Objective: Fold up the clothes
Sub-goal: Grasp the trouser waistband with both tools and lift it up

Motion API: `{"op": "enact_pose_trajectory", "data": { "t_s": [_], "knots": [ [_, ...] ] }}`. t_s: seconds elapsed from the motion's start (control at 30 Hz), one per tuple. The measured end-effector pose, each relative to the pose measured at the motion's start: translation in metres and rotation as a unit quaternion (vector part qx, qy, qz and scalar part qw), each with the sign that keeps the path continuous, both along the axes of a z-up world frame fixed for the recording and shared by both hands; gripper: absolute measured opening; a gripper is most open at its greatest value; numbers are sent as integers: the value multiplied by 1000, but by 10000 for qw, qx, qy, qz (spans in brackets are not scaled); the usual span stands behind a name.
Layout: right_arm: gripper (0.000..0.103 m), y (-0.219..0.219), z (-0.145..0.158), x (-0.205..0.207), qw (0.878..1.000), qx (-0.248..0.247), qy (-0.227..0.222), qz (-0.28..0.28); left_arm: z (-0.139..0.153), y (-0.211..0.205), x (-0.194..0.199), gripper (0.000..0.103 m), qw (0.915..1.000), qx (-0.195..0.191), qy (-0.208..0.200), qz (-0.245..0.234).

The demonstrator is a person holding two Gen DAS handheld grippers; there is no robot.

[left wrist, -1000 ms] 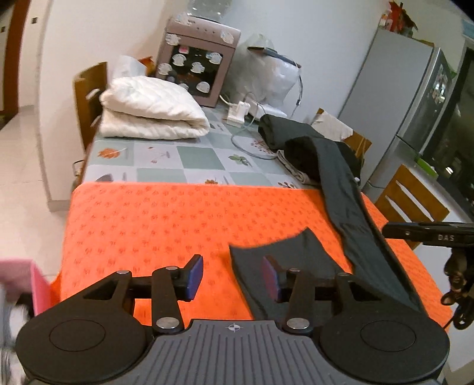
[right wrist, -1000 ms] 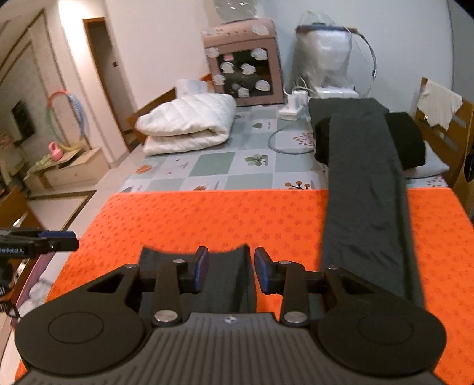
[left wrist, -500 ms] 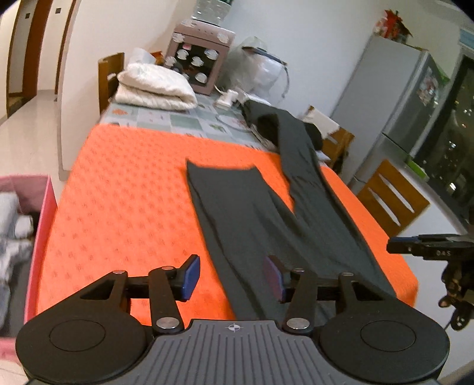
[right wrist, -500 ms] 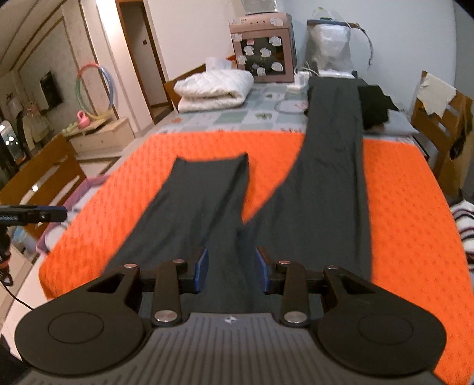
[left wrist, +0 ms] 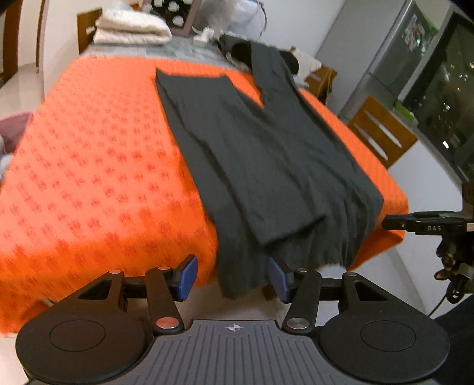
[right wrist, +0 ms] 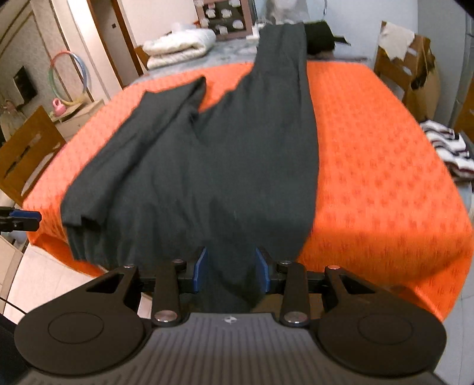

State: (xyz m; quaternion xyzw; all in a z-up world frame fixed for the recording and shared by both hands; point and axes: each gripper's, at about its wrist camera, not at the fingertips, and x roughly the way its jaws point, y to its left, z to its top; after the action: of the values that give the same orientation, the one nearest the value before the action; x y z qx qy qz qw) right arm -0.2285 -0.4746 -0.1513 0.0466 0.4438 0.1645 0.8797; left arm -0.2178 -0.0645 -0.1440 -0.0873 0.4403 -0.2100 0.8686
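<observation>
Hanging trousers over the table's near edge

Draping off the orange tablecloth (left wrist: 97, 165), the dark trousers (left wrist: 266, 154) lie lengthwise, waist end spilling over the near edge, one leg running far up toward the white quilt (left wrist: 130, 26). Left gripper (left wrist: 232, 277) sits at that edge, jaws roughly half apart, having just widened; fabric hangs between the blue pads, no contact seen. Right gripper (right wrist: 231, 268) also about half apart, just widened a little, cloth between its pads; can't tell if they press it. Wooden chair (left wrist: 382, 133) off to the side.
</observation>
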Motion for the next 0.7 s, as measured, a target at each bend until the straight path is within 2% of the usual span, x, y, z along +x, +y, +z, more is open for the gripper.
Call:
{"op": "enact_pose_trajectory", "data": {
  "t_s": [0.1, 0.23, 0.37, 0.43, 0.5, 0.7],
  "knots": [
    [51, -5, -24, -8, 9998, 71, 136, 83, -19, -7, 0, 56, 9997, -49, 203, -121],
    [52, -14, -53, -10, 9989, 353, 256, 182, -42, -16, 2, 56, 9989, -77, 360, -299],
    [55, -21, -74, -3, 9965, 720, 264, 335, -53, -21, 7, 56, 9980, -158, 350, -499],
    [62, -23, -82, -1, 9954, 846, 218, 383, -57, -20, 11, 57, 9979, -250, 358, -477],
    [66, -27, -88, 3, 9939, 1017, 263, 342, -61, -19, 15, 57, 9976, -366, 374, -459],
    [64, -34, -114, 11, 9866, 1534, 410, 362, -70, -12, 28, 61, 9947, -716, 513, -534]
  ]
}}
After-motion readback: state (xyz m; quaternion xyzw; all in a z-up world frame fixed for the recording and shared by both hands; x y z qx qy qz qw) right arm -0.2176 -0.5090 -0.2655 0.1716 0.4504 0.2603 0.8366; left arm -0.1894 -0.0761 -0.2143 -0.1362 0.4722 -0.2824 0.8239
